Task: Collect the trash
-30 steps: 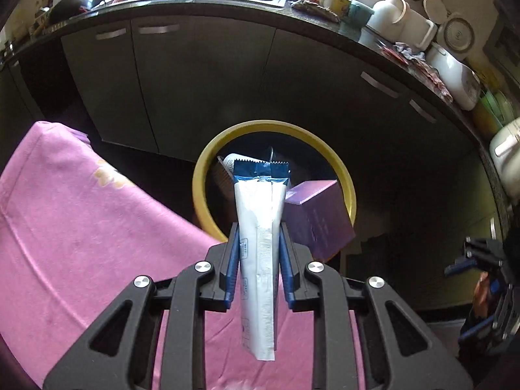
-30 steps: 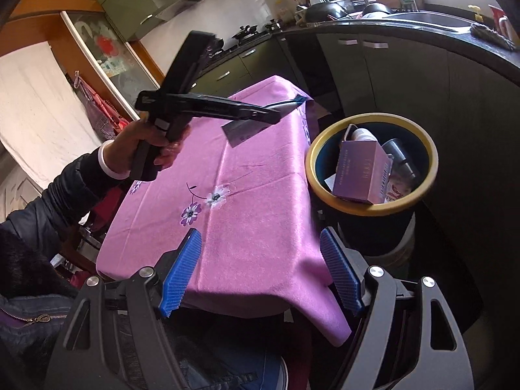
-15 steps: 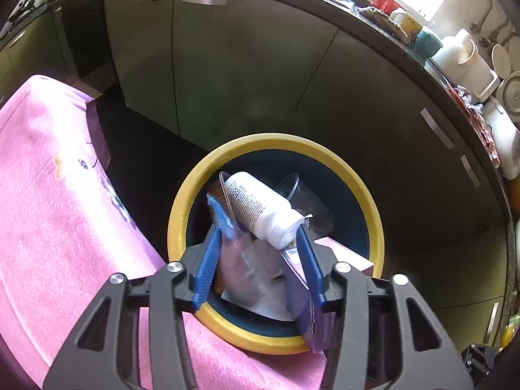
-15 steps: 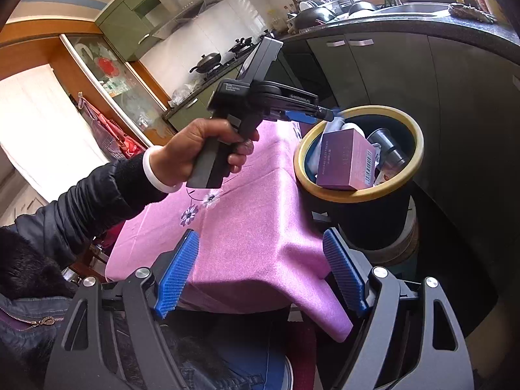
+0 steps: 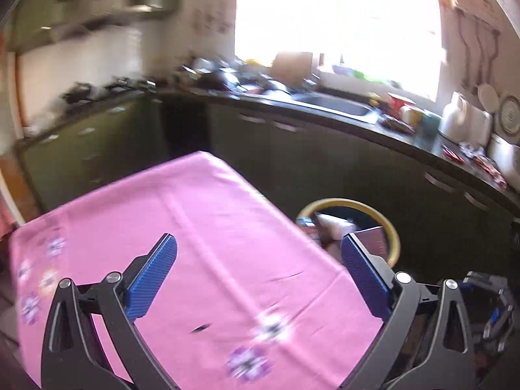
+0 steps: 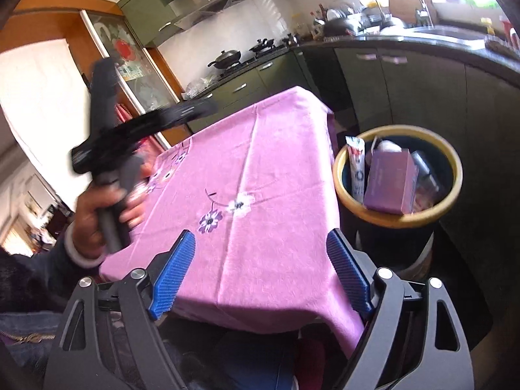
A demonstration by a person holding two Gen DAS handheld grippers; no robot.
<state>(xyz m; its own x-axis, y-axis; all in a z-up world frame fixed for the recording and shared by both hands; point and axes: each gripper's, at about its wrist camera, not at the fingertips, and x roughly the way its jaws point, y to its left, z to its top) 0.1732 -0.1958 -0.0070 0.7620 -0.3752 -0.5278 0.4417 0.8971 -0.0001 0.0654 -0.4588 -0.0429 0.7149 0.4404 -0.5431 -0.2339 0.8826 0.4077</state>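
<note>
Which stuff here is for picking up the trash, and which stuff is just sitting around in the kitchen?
For the trash job:
- yellow-rimmed bin
- purple box in the bin
- white and blue tube in the bin
- left hand-held gripper, jaws opening, nothing between them
- right hand-held gripper, jaws opening, nothing between them

Just sitting around:
- pink tablecloth
- pans on the stove
- sink

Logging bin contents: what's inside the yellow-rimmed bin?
Yellow-rimmed bin holds a purple box, a white sachet, a white bottle, clear plastic; anything beneath is hidden.
</note>
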